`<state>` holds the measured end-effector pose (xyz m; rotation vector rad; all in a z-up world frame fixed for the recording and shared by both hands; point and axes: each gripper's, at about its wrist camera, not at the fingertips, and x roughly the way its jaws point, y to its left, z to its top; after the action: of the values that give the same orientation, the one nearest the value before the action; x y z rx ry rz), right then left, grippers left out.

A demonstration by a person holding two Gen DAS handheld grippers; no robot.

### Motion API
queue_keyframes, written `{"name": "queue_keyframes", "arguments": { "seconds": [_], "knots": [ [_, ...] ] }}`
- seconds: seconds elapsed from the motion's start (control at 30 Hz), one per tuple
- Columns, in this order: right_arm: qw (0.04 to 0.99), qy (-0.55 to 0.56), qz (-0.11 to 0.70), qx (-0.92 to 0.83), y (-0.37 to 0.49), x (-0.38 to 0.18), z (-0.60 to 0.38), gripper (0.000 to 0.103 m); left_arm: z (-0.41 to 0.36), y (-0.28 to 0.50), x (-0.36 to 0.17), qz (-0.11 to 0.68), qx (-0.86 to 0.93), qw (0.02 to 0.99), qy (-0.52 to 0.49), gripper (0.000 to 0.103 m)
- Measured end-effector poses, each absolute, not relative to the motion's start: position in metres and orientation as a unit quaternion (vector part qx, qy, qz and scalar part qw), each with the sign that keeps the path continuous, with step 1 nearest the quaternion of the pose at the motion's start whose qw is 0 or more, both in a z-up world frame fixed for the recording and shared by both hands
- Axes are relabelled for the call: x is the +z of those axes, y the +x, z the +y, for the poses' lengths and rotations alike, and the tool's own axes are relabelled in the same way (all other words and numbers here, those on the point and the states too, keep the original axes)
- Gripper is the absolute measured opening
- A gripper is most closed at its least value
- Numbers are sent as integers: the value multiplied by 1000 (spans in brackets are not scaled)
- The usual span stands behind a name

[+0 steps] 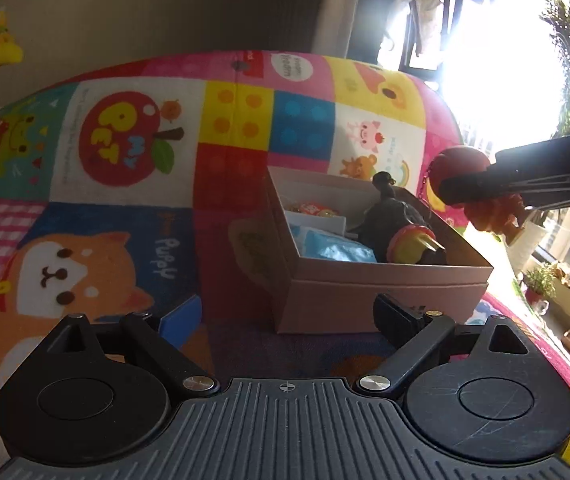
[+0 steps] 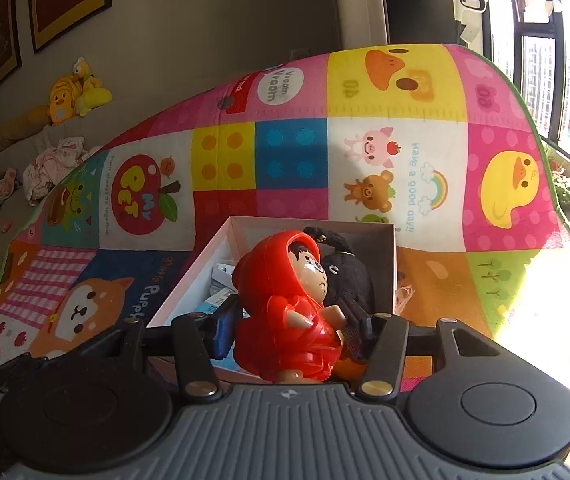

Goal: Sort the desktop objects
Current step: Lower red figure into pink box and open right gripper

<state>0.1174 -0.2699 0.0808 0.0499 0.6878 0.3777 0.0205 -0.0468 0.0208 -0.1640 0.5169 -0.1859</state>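
Red-hooded figurine (image 2: 285, 312) is clamped between right gripper (image 2: 289, 320) pads, held above the open box (image 1: 389, 284). Left gripper (image 1: 285, 312) is spread wide, nothing held, just before the box's near wall.

The scene is being viewed from both wrists, forward and slightly downward along the fingers. The open box (image 1: 385, 280) is being seen near from the left, closer still (image 2: 189, 292) from the right; the patterned mat (image 1: 133, 216) is being shared.
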Motion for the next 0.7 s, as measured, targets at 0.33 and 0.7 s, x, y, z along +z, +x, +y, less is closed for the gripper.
{"name": "queue_keyframes", "arguments": {
  "seconds": [0.33, 0.7],
  "knots": [
    [919, 17, 382, 97, 190, 38, -216, 53, -29, 17, 12, 253, -81, 959, -101, 98],
    [941, -13, 309, 139, 98, 62, -257, 88, -26, 20, 12, 261, -61, 958, -102, 101]
  ]
}}
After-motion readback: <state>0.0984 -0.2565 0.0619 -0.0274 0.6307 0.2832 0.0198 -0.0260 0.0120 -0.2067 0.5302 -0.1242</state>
